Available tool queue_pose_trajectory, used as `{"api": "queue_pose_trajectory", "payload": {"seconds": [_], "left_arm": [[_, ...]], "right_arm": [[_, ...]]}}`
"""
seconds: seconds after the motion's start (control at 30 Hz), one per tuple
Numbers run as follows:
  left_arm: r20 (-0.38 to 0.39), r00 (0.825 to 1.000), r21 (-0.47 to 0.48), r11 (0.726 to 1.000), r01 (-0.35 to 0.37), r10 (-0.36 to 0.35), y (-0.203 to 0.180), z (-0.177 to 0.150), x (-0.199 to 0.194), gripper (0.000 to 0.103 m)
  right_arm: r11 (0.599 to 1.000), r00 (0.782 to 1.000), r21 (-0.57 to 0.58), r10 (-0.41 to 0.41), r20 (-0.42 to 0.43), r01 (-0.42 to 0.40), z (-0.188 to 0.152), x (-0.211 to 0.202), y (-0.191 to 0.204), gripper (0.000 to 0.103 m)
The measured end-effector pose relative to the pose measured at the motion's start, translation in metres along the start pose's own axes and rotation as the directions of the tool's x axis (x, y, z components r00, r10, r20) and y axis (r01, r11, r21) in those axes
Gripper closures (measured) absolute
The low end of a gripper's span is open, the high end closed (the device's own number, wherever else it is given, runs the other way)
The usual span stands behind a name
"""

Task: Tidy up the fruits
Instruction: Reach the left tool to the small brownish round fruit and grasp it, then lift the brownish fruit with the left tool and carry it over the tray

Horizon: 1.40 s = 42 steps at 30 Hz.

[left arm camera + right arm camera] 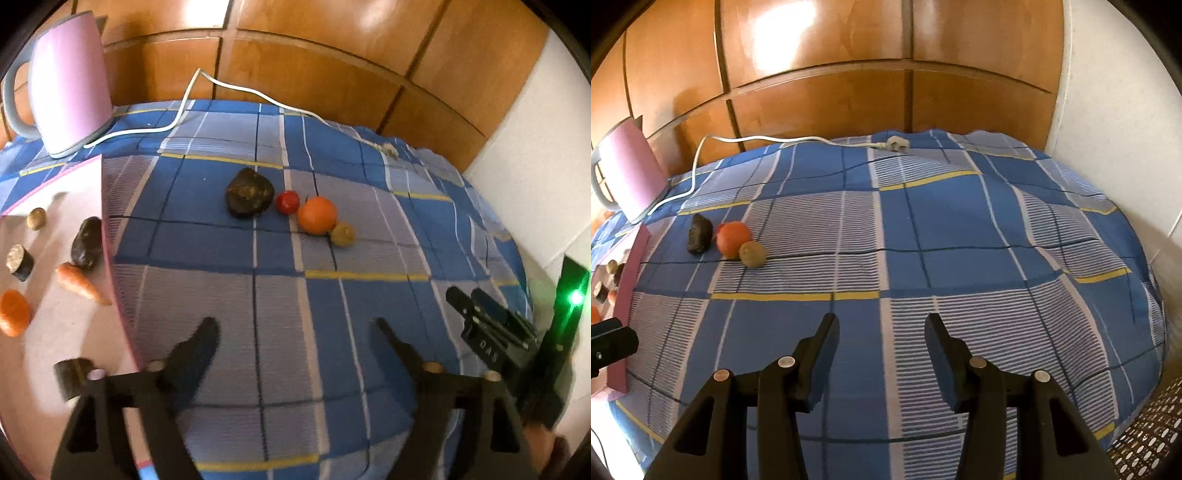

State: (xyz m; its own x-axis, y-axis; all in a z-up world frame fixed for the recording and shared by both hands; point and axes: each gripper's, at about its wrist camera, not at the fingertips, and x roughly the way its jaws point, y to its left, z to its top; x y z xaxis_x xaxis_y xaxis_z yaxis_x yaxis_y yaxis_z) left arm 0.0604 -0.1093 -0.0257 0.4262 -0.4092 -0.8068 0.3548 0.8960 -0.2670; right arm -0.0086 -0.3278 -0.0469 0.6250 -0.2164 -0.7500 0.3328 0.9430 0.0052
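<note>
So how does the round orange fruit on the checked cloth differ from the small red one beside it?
The round orange fruit is clearly larger than the small red fruit. It is orange and the other deep red. The orange one touches a greenish-brown fruit; the red one sits beside a dark lumpy fruit. Both are round and rest on the blue checked cloth.

Room: wood-panelled backdrop, white side wall

Glossy wooden panels [820, 99] stand behind the far edge; a white wall [1108, 110] adjoins them at right.

Bare checked cloth lies open ahead of the left tool [291, 332]. Further ahead a fruit cluster [317, 216] blocks; the pink tray wall [110, 240] stands left.
</note>
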Motion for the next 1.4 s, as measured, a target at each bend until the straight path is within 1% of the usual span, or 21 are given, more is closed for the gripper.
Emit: {"api": "queue_pose_trajectory", "payload": {"seconds": [0.1, 0.13, 0.2, 0.3, 0.37, 0.43, 0.47, 0.5, 0.53, 0.57, 0.67, 0.7, 0.77, 0.83, 1.0, 1.1, 1.13, 1.17, 1.2, 1.27, 1.4], "left_arm": [[-0.001, 1.000, -0.009, 1.000, 0.018, -0.018, -0.007, 0.009, 0.008, 0.015], [-0.005, 1.000, 0.013, 1.000, 0.012, -0.012, -0.013, 0.012, 0.010, 0.015], [-0.006, 1.000, 0.049, 0.999, 0.003, -0.003, -0.023, 0.017, 0.016, 0.015], [-0.063, 0.997, 0.045, 0.998, 0.047, -0.044, -0.032, 0.024, 0.031, 0.016], [-0.081, 0.996, 0.020, 0.999, 0.041, -0.039, -0.036, 0.029, 0.041, 0.023], [-0.094, 0.995, 0.005, 0.999, 0.037, -0.036, -0.040, 0.033, 0.050, 0.040], [-0.103, 0.994, -0.006, 0.999, 0.037, -0.038, -0.041, 0.035, 0.055, 0.045], [-0.109, 0.993, -0.015, 0.999, 0.035, -0.036, -0.042, 0.037, 0.059, 0.052], [-0.113, 0.993, -0.026, 0.999, 0.030, -0.033, -0.043, 0.040, 0.064, 0.060], [-0.114, 0.993, -0.035, 0.999, 0.026, -0.030, -0.044, 0.041, 0.067, 0.062], [-0.115, 0.993, -0.078, 0.997, 0.003, -0.012, -0.044, 0.047, 0.077, 0.063], [-0.116, 0.993, -0.094, 0.996, -0.006, -0.005, -0.044, 0.049, 0.081, 0.063], [-0.115, 0.993, -0.113, 0.994, -0.002, -0.011, -0.046, 0.053, 0.085, 0.063], [-0.111, 0.994, -0.120, 0.993, -0.016, 0.002, -0.051, 0.056, 0.089, 0.063], [-0.116, 0.992, -0.154, 0.986, -0.064, 0.046, -0.056, 0.060, 0.104, 0.063], [-0.097, 0.991, -0.154, 0.983, -0.102, 0.088, -0.058, 0.063, 0.111, 0.063], [-0.087, 0.991, -0.160, 0.981, -0.110, 0.097, -0.058, 0.065, 0.113, 0.065], [-0.081, 0.991, -0.156, 0.981, -0.114, 0.102, -0.058, 0.066, 0.114, 0.068], [-0.077, 0.991, -0.150, 0.981, -0.120, 0.109, -0.058, 0.067, 0.116, 0.075], [-0.066, 0.993, -0.137, 0.984, -0.110, 0.102, -0.056, 0.066, 0.116, 0.077], [-0.061, 0.995, -0.061, 0.995, -0.077, 0.073, -0.055, 0.056, 0.108, 0.077]], "right_arm": [[0.999, 0.999, -0.004, -0.046, 0.030, 0.046, 0.004, 0.003, -0.003, 0.054], [0.997, 0.997, 0.001, -0.072, 0.035, 0.072, 0.007, 0.007, -0.006, 0.054], [0.996, 0.996, 0.026, -0.087, 0.033, 0.086, 0.010, 0.012, -0.013, 0.054], [0.991, 0.991, 0.053, -0.128, 0.026, 0.127, 0.013, 0.023, -0.023, 0.054], [0.987, 0.990, 0.076, -0.140, 0.014, 0.138, 0.013, 0.030, -0.029, 0.054], [0.984, 0.988, 0.088, -0.152, -0.007, 0.152, 0.010, 0.039, -0.035, 0.054], [0.984, 0.988, 0.093, -0.151, -0.016, 0.152, 0.009, 0.042, -0.037, 0.054], [0.984, 0.989, 0.098, -0.149, -0.025, 0.151, 0.006, 0.045, -0.038, 0.050], [0.983, 0.989, 0.104, -0.151, -0.010, 0.151, 0.004, 0.045, -0.040, 0.046], [0.981, 0.987, 0.105, -0.161, -0.005, 0.161, 0.003, 0.044, -0.041, 0.043], [0.980, 0.987, 0.125, -0.160, 0.014, 0.157, -0.001, 0.046, -0.046, 0.033], [0.979, 0.987, 0.131, -0.161, 0.018, 0.157, -0.001, 0.046, -0.047, 0.032], [0.979, 0.987, 0.132, -0.160, 0.023, 0.155, -0.001, 0.047, -0.047, 0.030], [0.980, 0.987, 0.131, -0.158, 0.030, 0.153, -0.002, 0.047, -0.046, 0.029], [0.980, 0.988, 0.140, -0.149, 0.043, 0.142, -0.003, 0.047, -0.047, 0.028], [0.980, 0.988, 0.140, -0.145, 0.045, 0.138, -0.003, 0.047, -0.046, 0.027], [0.981, 0.988, 0.139, -0.146, 0.047, 0.138, -0.003, 0.047, -0.046, 0.027], [0.981, 0.988, 0.139, -0.146, 0.047, 0.139, -0.003, 0.047, -0.046, 0.027], [0.981, 0.988, 0.138, -0.146, 0.047, 0.139, -0.003, 0.047, -0.046, 0.027], [0.981, 0.988, 0.140, -0.145, 0.049, 0.137, -0.004, 0.047, -0.046, 0.027], [0.981, 0.988, 0.140, -0.145, 0.050, 0.137, -0.003, 0.046, -0.046, 0.027]]}}
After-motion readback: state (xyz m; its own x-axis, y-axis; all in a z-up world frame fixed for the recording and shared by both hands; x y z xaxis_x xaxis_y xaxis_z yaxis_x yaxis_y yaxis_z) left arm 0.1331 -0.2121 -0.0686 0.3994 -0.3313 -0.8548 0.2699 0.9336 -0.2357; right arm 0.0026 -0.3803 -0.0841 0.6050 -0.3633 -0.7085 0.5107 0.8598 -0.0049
